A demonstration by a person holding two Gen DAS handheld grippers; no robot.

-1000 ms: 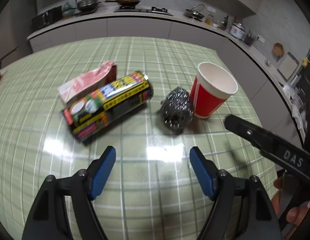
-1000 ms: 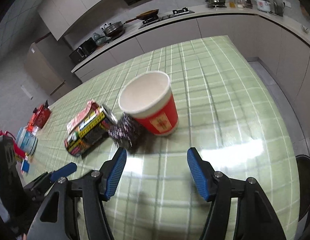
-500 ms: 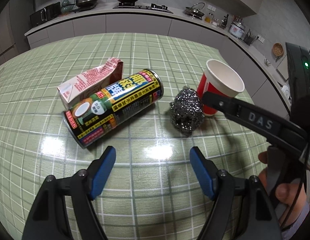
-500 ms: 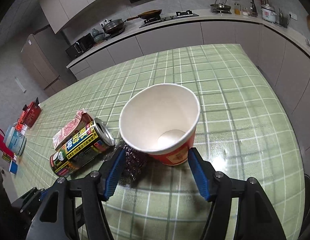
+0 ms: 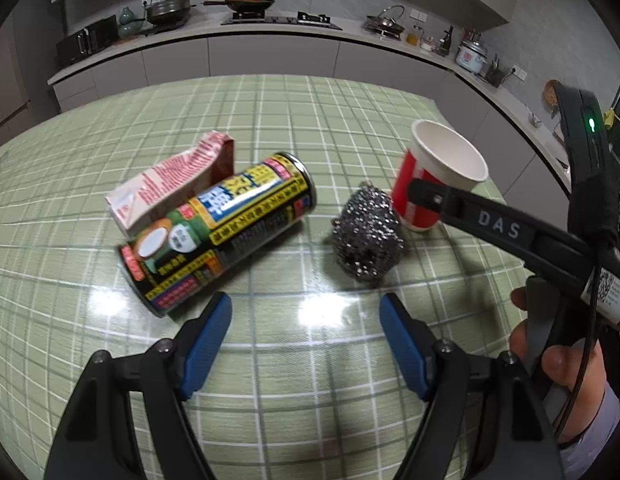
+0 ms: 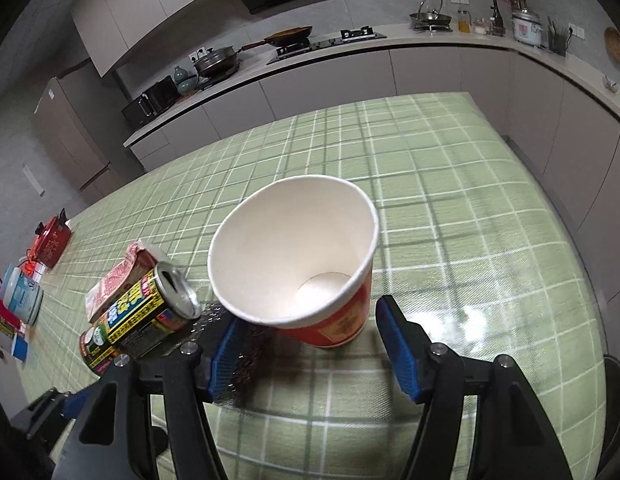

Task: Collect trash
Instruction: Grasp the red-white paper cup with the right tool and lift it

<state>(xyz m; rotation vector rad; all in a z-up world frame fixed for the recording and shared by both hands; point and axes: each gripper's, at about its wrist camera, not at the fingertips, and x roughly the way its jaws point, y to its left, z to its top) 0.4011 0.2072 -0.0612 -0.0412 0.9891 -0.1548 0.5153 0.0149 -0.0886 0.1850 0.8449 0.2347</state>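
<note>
Right claw (image 6: 305, 344) nearer one cup (image 6: 293, 256)

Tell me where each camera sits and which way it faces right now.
Left wrist: on the left gripper, low over the table, facing the can, carton and scrubber; its open jaws, the right gripper's finger and the right hand show.
Right wrist: on the right gripper, looking down into the paper cup between its open jaws; a bit of the left gripper shows at lower left.
Shared: cup, can, carton, scrubber, table.
</note>
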